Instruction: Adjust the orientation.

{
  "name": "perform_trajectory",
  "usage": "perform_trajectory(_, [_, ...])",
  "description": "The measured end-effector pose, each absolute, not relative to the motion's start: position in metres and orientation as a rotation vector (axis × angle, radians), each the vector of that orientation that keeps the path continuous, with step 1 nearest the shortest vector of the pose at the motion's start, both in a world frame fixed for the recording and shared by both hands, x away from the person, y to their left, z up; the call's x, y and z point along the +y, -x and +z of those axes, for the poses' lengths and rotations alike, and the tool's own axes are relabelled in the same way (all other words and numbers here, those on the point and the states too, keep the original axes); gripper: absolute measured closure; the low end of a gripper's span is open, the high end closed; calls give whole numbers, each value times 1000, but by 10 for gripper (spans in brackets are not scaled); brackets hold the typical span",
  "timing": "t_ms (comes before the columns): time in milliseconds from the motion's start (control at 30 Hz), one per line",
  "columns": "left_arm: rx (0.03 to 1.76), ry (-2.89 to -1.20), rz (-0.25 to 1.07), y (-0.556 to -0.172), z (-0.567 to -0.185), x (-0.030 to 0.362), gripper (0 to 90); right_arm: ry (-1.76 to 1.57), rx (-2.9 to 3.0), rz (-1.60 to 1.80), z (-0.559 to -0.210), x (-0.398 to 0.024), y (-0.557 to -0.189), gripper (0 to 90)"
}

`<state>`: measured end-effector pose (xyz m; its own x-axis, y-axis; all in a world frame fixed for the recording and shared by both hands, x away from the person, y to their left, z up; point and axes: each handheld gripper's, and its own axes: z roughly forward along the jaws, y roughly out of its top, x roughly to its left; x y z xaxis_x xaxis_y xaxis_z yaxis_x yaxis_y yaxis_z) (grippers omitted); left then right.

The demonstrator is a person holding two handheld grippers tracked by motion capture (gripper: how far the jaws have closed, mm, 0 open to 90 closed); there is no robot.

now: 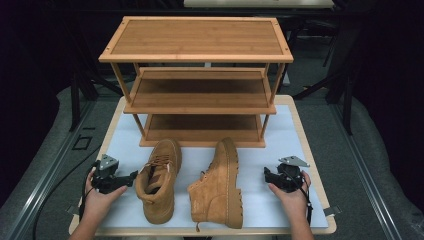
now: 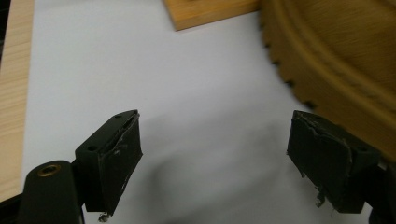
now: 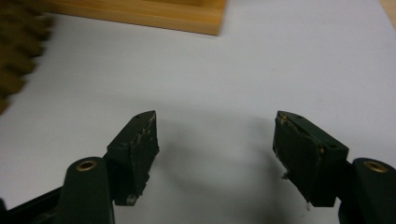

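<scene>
My left gripper [image 2: 212, 154] and right gripper [image 3: 215, 149] rest wide open, empty — two boots [image 1: 159, 180] lie between them before the rack [image 1: 200, 107]. A careless reach could topple one.

Three-tier bamboo rack [image 1: 196, 38], two tan boots, one upright [image 1: 159, 179], one on its side [image 1: 220, 185], white table [image 1: 285, 145]

— What's the rack [image 1: 196, 37] made of?
— Wood, bamboo-like, with a smooth satin sheen. The boots [image 1: 159, 180] look like matt tan suede, with rough ridged soles.
— And the table [image 1: 280, 145]?
— A smooth, matt white sheet with a pale wood edge. The left gripper [image 2: 212, 161] has black pads [image 2: 119, 161], scuffed and frayed.
</scene>
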<state>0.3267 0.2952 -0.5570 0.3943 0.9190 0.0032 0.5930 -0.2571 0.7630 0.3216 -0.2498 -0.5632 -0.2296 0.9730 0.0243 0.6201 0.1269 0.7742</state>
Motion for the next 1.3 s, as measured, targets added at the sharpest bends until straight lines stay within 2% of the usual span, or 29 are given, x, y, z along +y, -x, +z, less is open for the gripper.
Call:
perform_trajectory(200, [1297,-1997,528,-313,-555,293,217,-1414,1928,979,-555,-238,-305,347])
perform_trajectory(233, [1310,-1988,508,-312,-555,296,255,-1399,1951,983,-553,-237,-302,369])
perform_trajectory(300, [1351,-1955,458,-309,-554,300,270,-1411,1960,994,-551,-233,-299,383])
perform_trajectory(367, [1385,-1919,402,-305,-552,305,302,-1411,1976,988,-549,-231,-296,438])
perform_trajectory(600, [1391,-1836,342,-289,-531,313,359,-1364,2007,985,-550,-218,-284,426])
perform_trajectory(767, [1375,-1849,331,-280,-519,312,368,-1390,1985,997,-549,-219,-284,425])
perform_trajectory(1167, [1273,-1976,280,-281,-454,296,409,-1429,1968,1000,-552,-222,-287,425])
perform_trajectory(1300, [1233,-1997,277,-284,-427,287,430,-1435,1961,1027,-552,-222,-286,464])
